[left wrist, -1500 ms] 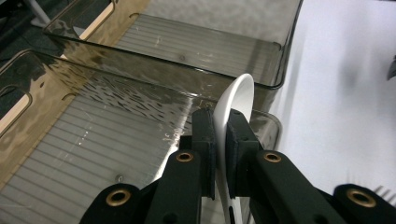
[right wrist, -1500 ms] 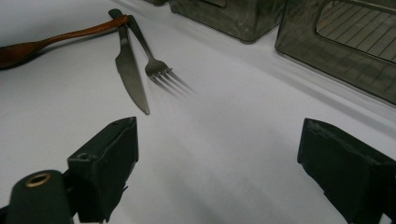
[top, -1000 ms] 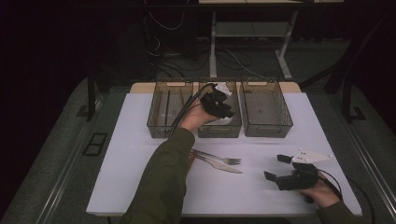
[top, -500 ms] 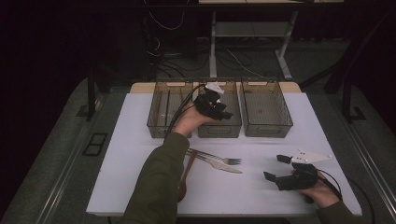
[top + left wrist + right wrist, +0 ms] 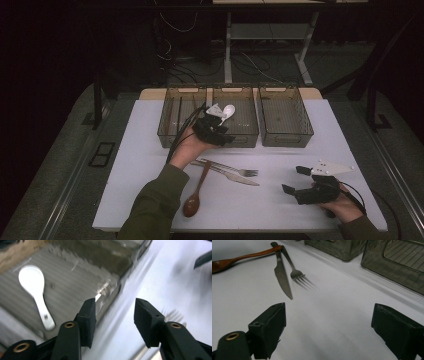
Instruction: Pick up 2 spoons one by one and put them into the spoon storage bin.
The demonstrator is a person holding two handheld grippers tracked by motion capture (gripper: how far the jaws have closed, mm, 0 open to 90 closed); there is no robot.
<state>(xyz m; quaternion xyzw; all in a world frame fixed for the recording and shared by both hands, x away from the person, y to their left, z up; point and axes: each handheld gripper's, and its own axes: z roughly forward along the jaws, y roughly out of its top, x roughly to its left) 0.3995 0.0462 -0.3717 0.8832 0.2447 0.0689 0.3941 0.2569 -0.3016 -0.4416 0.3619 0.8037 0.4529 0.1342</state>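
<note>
Left gripper view is showing the white spoon (image 5: 35,293) lying at left in the bin (image 5: 120,262); light, glazed, slippery, best pinched mid-handle. I'm keeping the left claw (image 5: 115,317) released, empty.

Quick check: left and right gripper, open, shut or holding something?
Left gripper: open, nothing between the jaws, which have just been closing a little; white spoon lies in the bin.
Right gripper: open wide, empty.
</note>
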